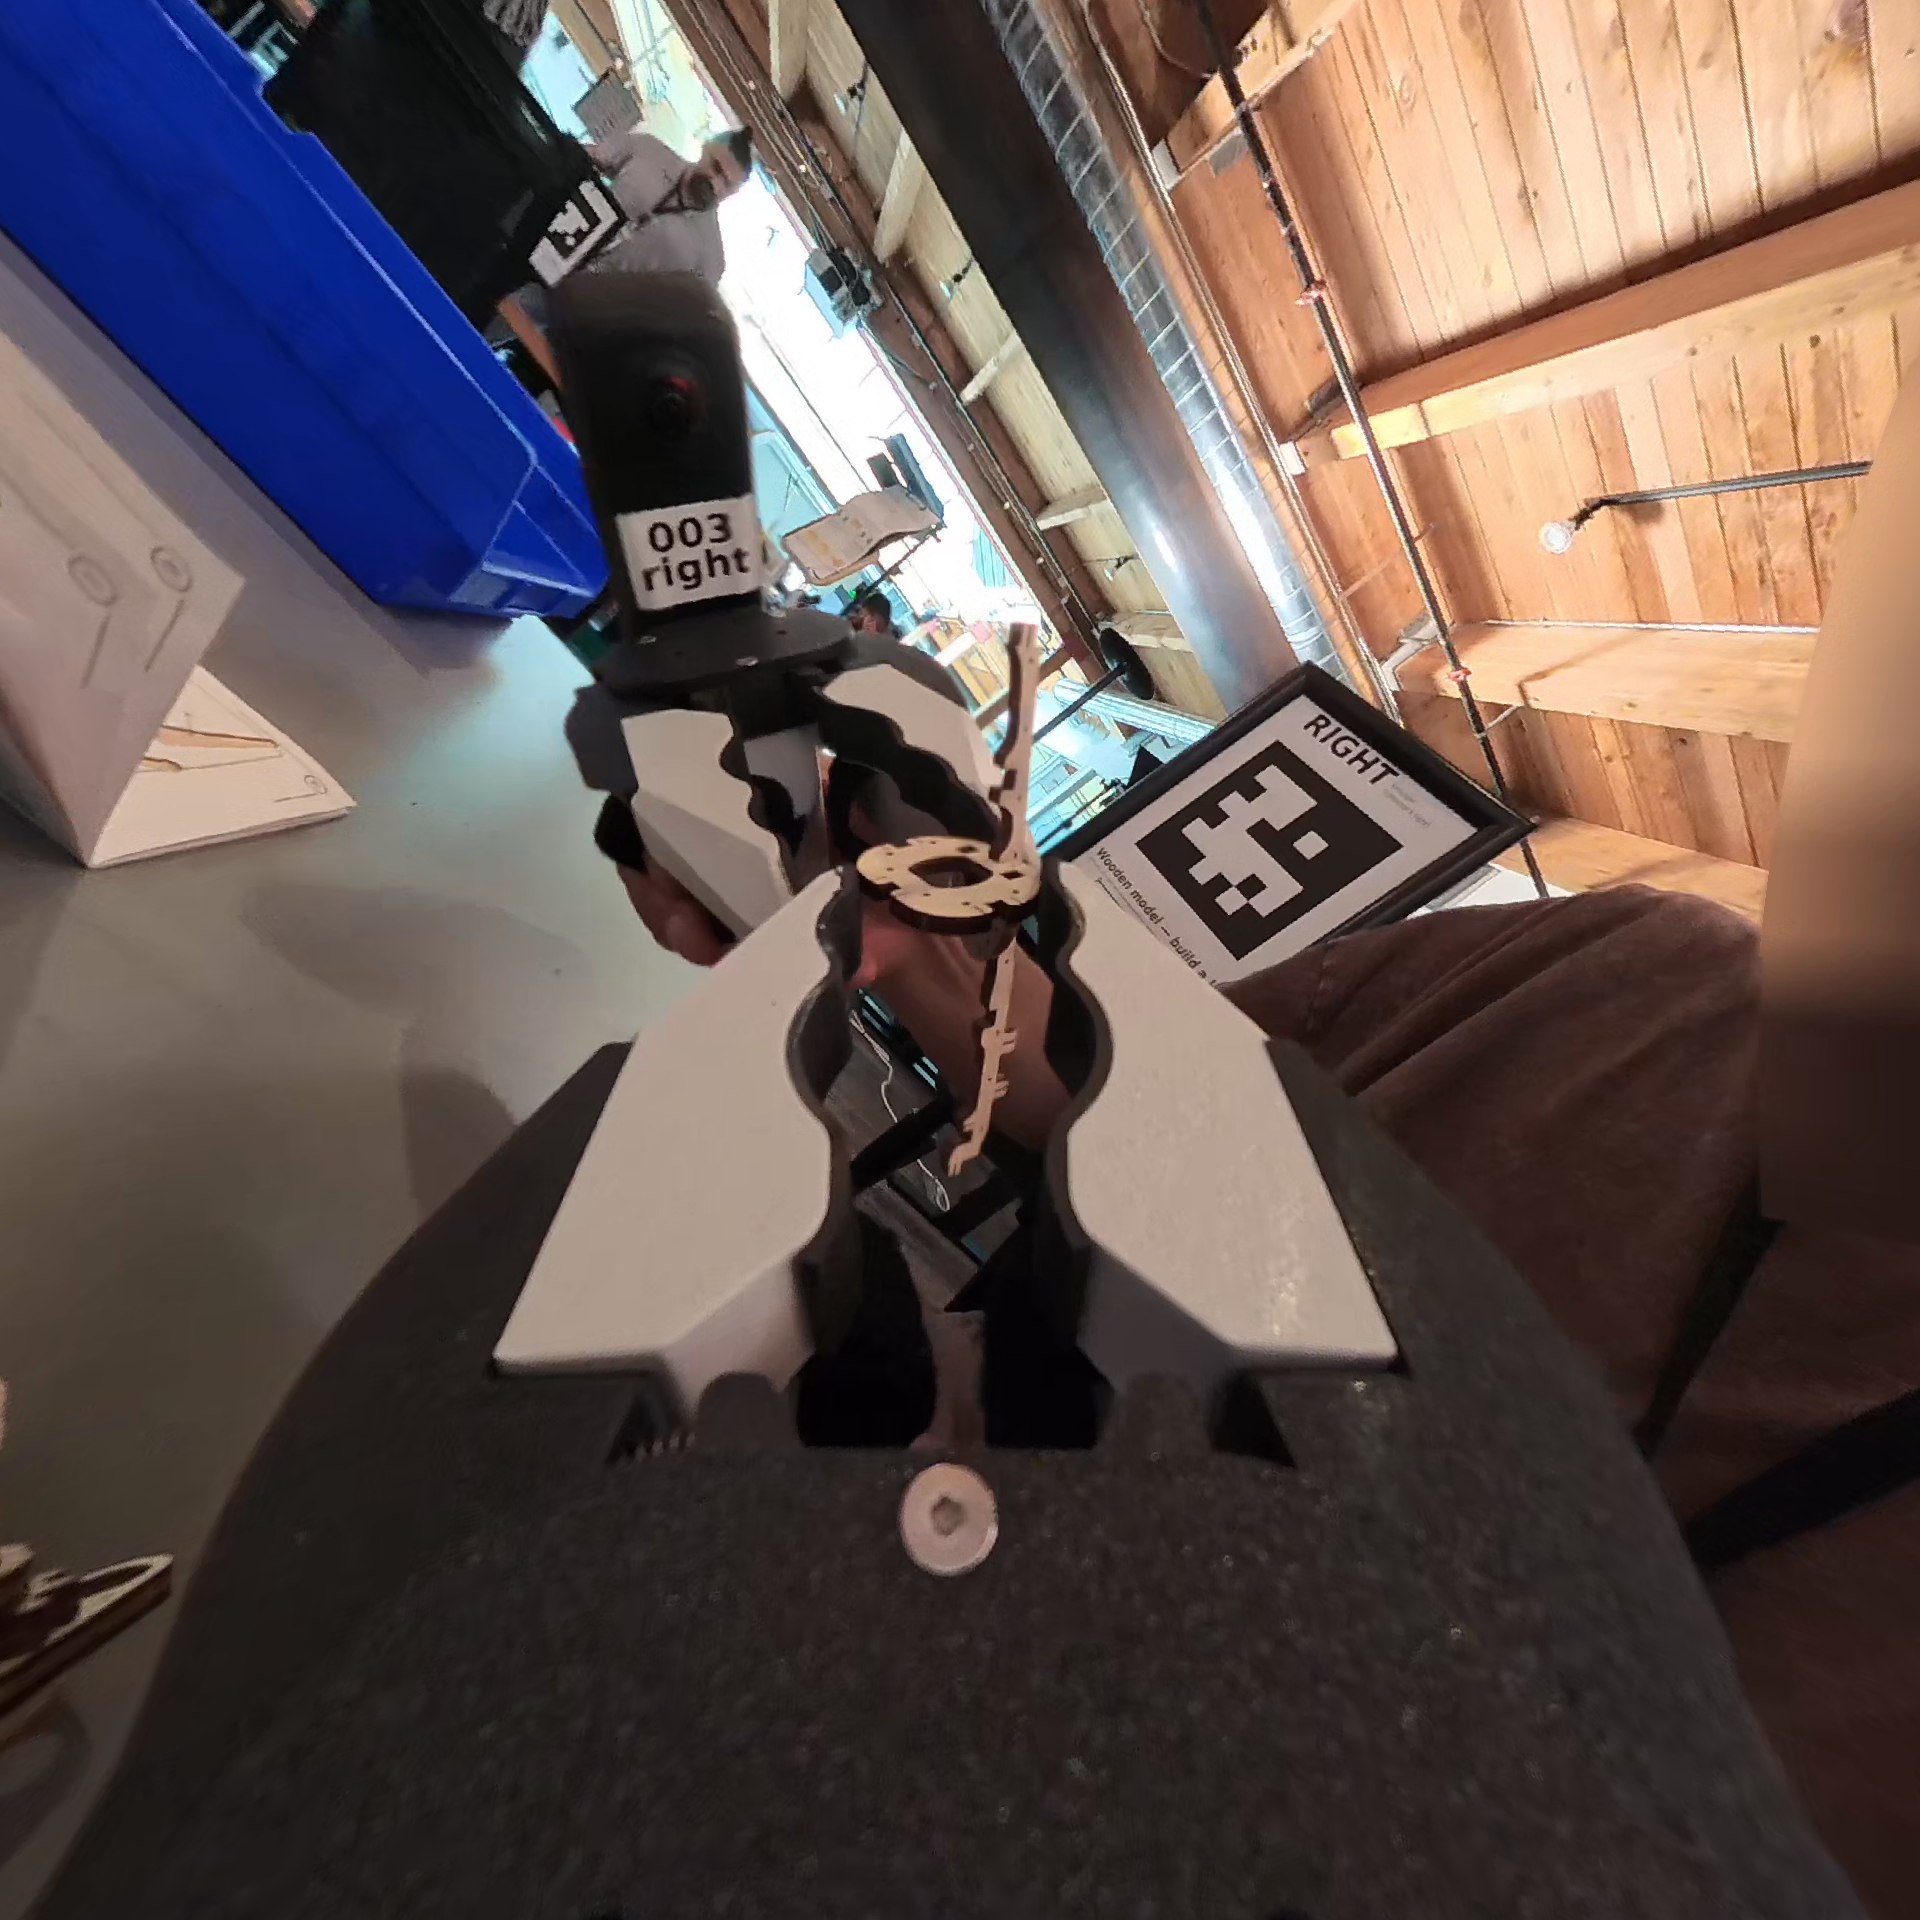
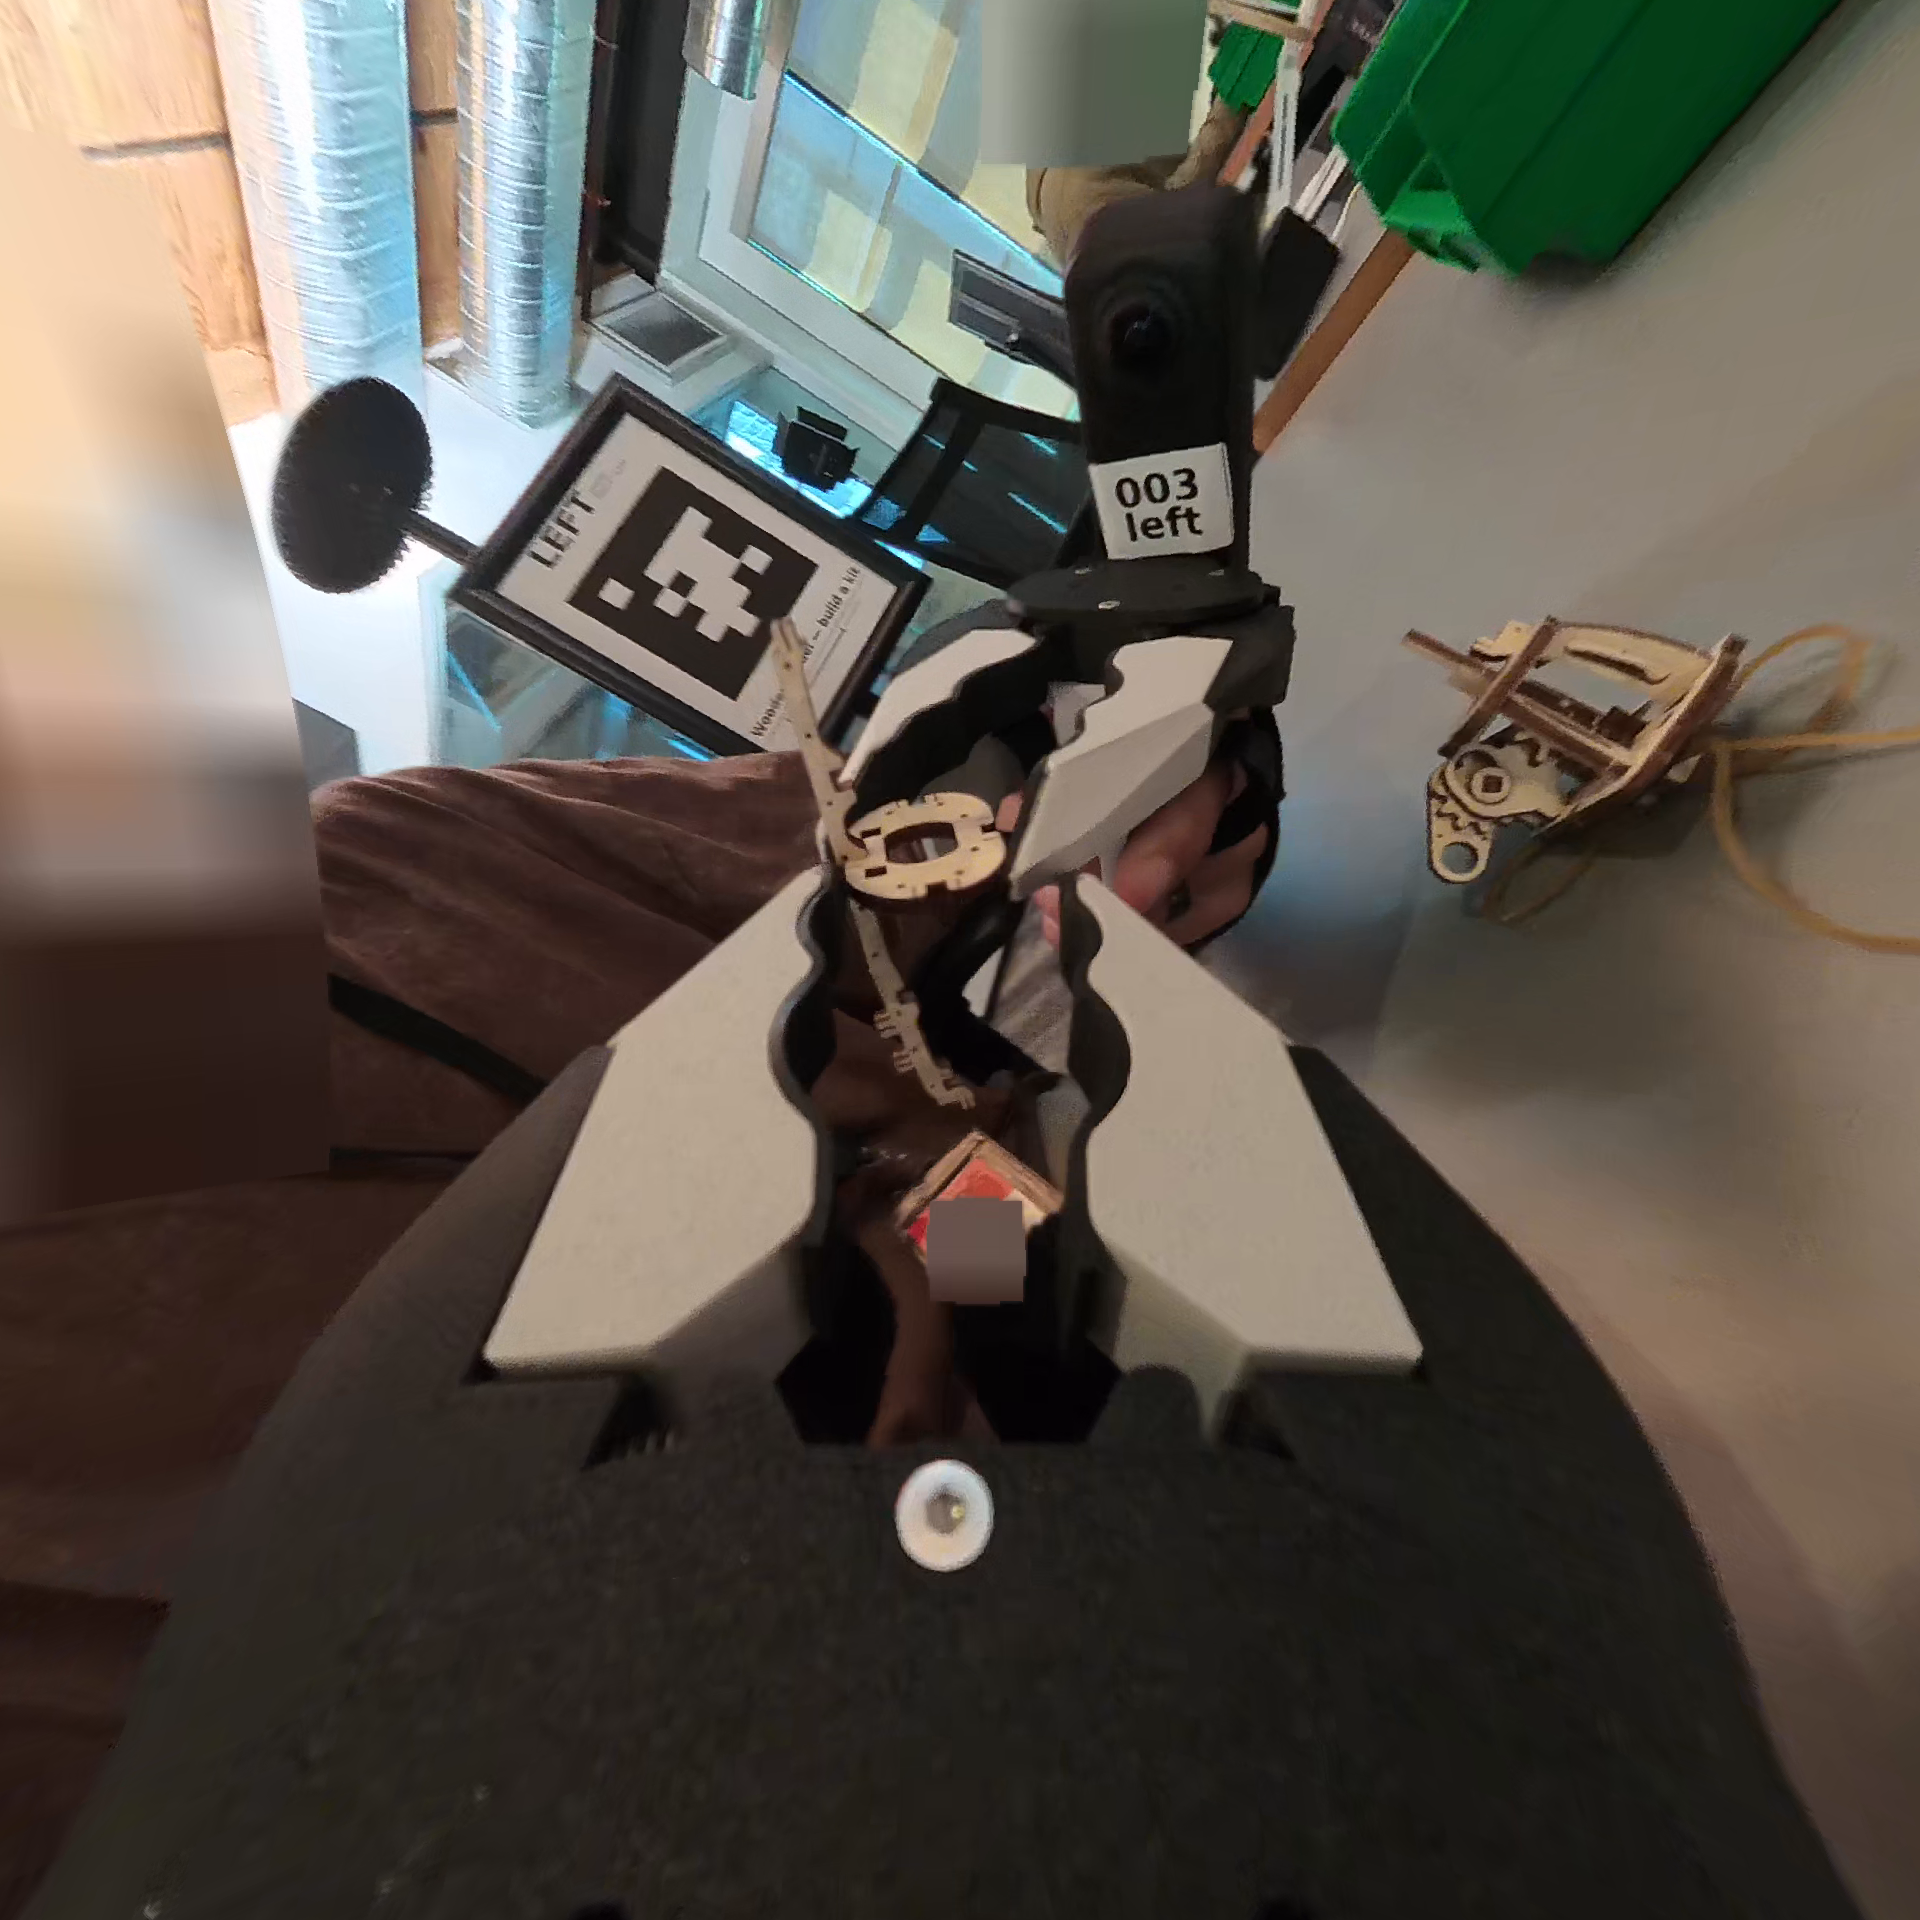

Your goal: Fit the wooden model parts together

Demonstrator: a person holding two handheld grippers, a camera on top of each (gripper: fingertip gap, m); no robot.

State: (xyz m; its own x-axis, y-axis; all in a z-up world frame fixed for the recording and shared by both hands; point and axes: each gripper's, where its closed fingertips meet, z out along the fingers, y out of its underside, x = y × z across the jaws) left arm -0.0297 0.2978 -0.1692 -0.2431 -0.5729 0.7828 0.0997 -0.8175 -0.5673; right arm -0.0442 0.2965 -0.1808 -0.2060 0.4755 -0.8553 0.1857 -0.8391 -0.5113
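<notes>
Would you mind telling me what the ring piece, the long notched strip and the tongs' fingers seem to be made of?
Ring: thin pale plywood, matt, with dark edges that look laser-cut. Strip: the same pale sheet wood, with notched, darkened edges. Fingers: probably moulded or printed plastic, with flat light-grey matt faces over dark wavy inner pads that may be rubbery; the look leaves that open.

White label (image 1: 686,561) on the far camera (image 1: 655,416); framed marker sign (image 1: 1288,831) behind; both views alike
</notes>
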